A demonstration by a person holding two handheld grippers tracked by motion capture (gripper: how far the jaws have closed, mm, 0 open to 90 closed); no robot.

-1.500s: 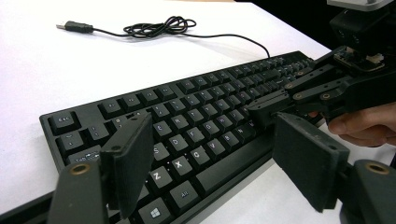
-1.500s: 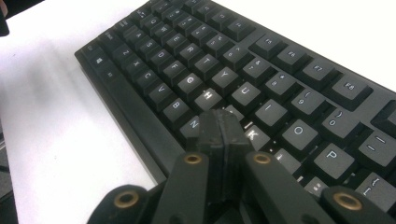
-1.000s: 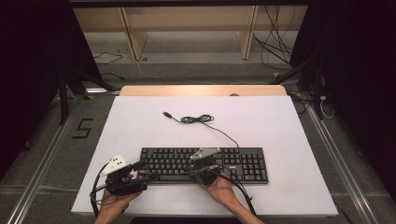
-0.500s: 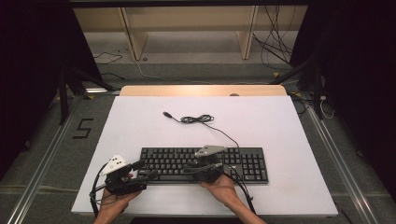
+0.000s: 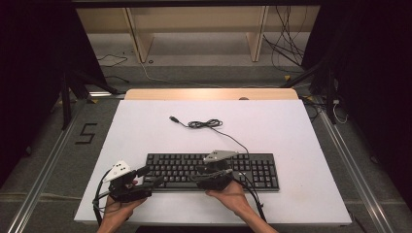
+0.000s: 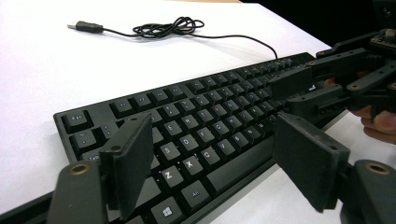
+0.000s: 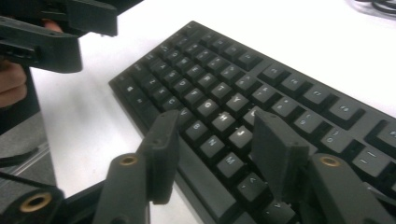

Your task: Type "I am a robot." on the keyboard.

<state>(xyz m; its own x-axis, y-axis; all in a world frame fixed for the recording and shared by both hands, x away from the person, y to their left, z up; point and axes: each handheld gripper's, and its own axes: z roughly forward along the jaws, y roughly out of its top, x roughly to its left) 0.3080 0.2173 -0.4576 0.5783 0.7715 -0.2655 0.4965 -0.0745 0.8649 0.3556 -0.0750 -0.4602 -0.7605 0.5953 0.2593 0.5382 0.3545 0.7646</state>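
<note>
A black keyboard (image 5: 252,167) lies across the near middle of the white table (image 5: 291,126). Its cable (image 5: 206,124) is coiled behind it and ends in a USB plug (image 5: 173,118). My left gripper (image 5: 152,175) is at the keyboard's front left corner. In the left gripper view it (image 6: 212,126) is open wide over the left-hand keys (image 6: 187,140). My right gripper (image 5: 196,174) points left over the keyboard's middle. In the right gripper view it (image 7: 215,119) stands open just above the keys (image 7: 219,107), with nothing between the fingers. Each gripper sees the other (image 6: 299,88) (image 7: 70,28) close by.
Bare white table surrounds the keyboard on the left, right and far side. A wooden strip (image 5: 209,93) edges the far side of the table. Beyond it are shelf legs and loose cables on the floor (image 5: 286,53). Metal rails (image 5: 48,165) run along both sides of the table.
My right gripper has shifted only slightly over the keyboard. The left gripper and the keyboard stay where they were.
</note>
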